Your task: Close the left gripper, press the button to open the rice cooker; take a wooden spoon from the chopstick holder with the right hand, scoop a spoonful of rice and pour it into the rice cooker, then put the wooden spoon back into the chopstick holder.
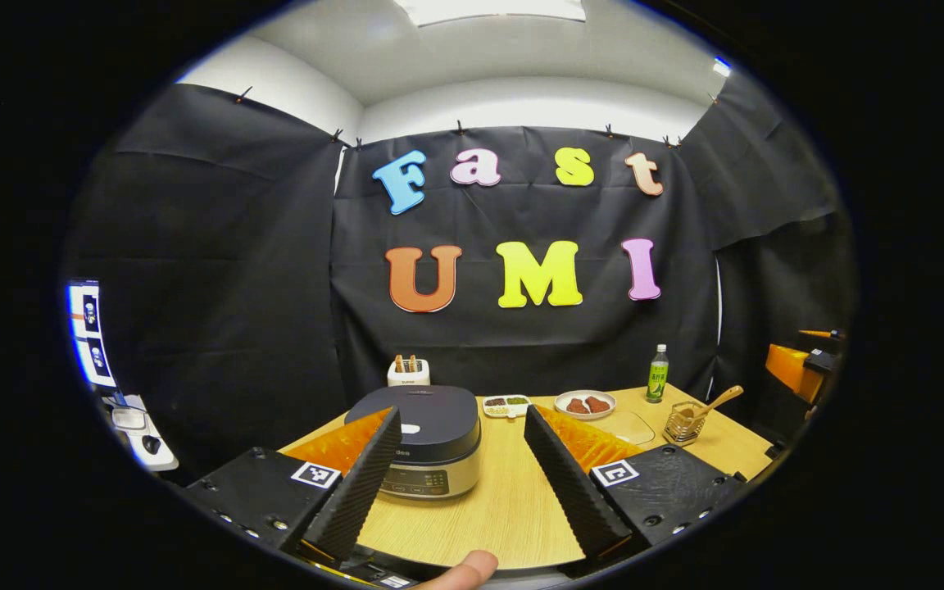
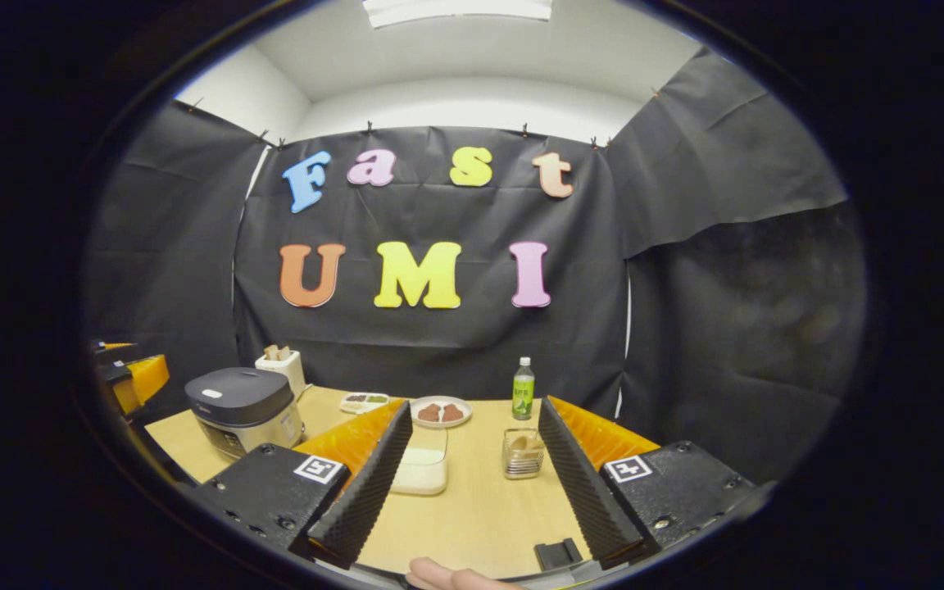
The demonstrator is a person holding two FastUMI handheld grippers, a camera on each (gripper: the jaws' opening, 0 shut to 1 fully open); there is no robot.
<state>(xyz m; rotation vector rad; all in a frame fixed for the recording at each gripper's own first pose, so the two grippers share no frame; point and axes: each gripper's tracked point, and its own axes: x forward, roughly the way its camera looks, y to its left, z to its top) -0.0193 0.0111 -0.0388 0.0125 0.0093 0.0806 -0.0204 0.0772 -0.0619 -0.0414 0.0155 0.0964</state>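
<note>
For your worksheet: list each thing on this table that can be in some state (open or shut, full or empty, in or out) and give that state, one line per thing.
Rice cooker: lid shut.
Wooden spoon: standing in the chopstick holder, handle leaning right.
Clear rice container: open top, rice inside.
Green bottle: upright, capped.
Plate: holding brown food.
Left claw: open, empty.
Right claw: open, empty.
</note>
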